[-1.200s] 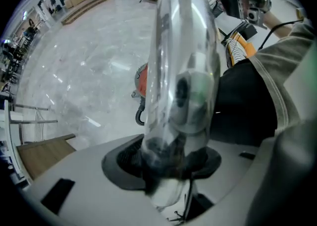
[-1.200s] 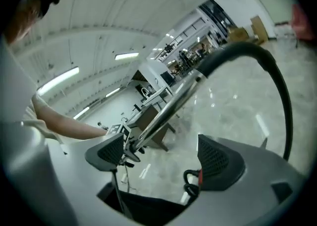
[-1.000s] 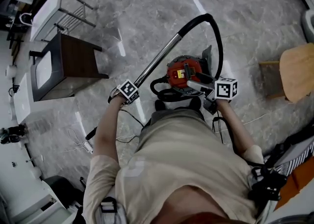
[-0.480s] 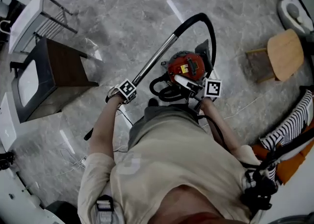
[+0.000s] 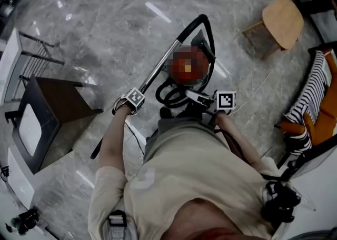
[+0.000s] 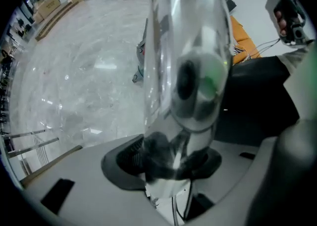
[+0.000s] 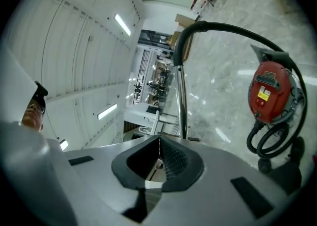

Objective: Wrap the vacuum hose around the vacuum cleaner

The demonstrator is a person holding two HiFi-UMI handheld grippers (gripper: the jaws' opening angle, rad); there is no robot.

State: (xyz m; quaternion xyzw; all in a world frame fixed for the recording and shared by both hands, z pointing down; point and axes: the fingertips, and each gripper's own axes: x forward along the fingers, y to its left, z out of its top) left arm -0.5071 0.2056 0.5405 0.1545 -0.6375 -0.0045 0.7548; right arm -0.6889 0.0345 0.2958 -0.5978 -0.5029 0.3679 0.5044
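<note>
A person stands over a red vacuum cleaner [image 7: 270, 91] on the marble floor [image 5: 105, 23]. The left gripper [image 6: 173, 160] has its fingers clamped on the metal wand [image 6: 183, 46], which slants away to the black hose [image 7: 237, 30] arching over the machine. Part of the hose appears to loop at its base. The right gripper [image 7: 158, 158], near the cleaner, has its fingers pressed together on nothing.

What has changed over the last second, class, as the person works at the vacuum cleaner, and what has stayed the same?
The right tongs, which were open over the vacuum cleaner, have drawn back toward the person and shut on nothing. Unchanged: the left tongs still clamp the metal wand, and the hose still arches from the wand down to the vacuum cleaner.
</note>
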